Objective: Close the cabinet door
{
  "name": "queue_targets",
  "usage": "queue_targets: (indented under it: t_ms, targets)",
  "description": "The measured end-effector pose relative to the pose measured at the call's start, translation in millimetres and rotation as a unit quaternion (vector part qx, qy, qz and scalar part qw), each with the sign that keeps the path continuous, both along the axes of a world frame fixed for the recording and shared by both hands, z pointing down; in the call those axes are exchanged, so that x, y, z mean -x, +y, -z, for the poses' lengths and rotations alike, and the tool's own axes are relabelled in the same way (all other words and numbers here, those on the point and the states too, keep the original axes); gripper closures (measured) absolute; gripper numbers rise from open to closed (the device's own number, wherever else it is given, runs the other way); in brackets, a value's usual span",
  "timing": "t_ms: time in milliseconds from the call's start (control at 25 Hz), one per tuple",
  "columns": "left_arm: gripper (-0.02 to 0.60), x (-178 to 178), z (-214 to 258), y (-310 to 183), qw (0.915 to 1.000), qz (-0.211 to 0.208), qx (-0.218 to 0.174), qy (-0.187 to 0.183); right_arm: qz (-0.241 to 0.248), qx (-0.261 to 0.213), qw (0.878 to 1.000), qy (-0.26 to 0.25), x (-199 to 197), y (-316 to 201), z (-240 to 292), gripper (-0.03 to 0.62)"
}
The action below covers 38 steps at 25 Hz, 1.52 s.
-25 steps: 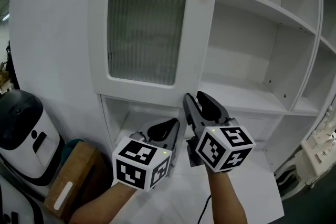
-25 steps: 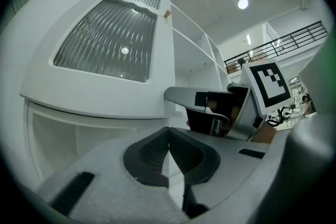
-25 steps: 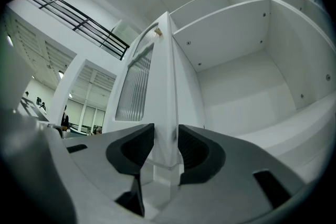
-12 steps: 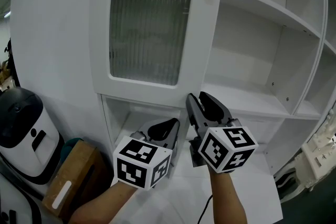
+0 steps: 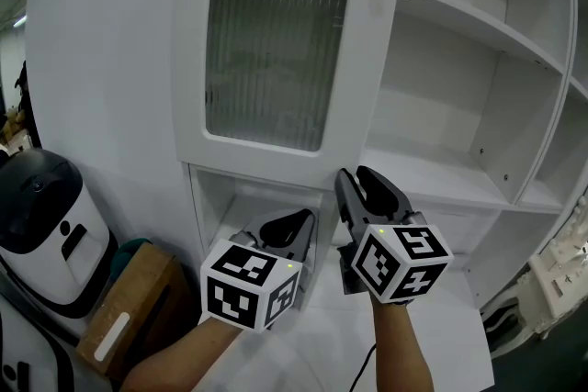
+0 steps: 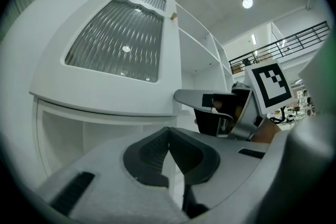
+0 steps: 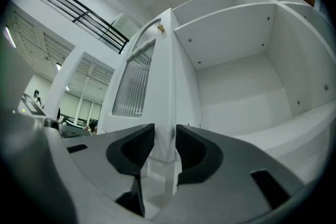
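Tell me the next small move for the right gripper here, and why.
Probably swing the right gripper toward the open shelves, taking the cabinet door with it. Its jaws are clamped on the door's free edge near the bottom corner, and the door stands clear of the shelf fronts, so it isn't closed. The left gripper is shut and empty.

At the left edge of the head view stands a white device (image 5: 41,229) with a black top, just beside it lies a brown cardboard box (image 5: 124,312) with something teal (image 5: 129,251) behind it, and a round ceiling lamp (image 6: 247,2) shines above a dark railing (image 6: 286,44).
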<state>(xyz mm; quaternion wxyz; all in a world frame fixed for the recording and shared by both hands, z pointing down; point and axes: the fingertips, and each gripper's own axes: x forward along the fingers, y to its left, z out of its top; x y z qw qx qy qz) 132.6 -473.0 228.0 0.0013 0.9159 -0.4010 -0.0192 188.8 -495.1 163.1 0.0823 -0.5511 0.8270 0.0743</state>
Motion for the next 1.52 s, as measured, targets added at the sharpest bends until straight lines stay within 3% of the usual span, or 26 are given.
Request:
queue_targets:
  t_ms: [480, 1520]
  targets:
    - [0.571, 24.9, 5.2, 26.7, 1.0000, -0.010, 0.001, 0.000, -0.044, 0.011, 0.999, 0.006, 2.3, 30.5, -7.6, 0.479]
    - [0.571, 92.0, -6.4, 101.5, 0.9996, -0.027, 0.010, 0.000, -0.053, 0.042, 0.997, 0.037, 106.0, 125.3, -47.2, 0.533]
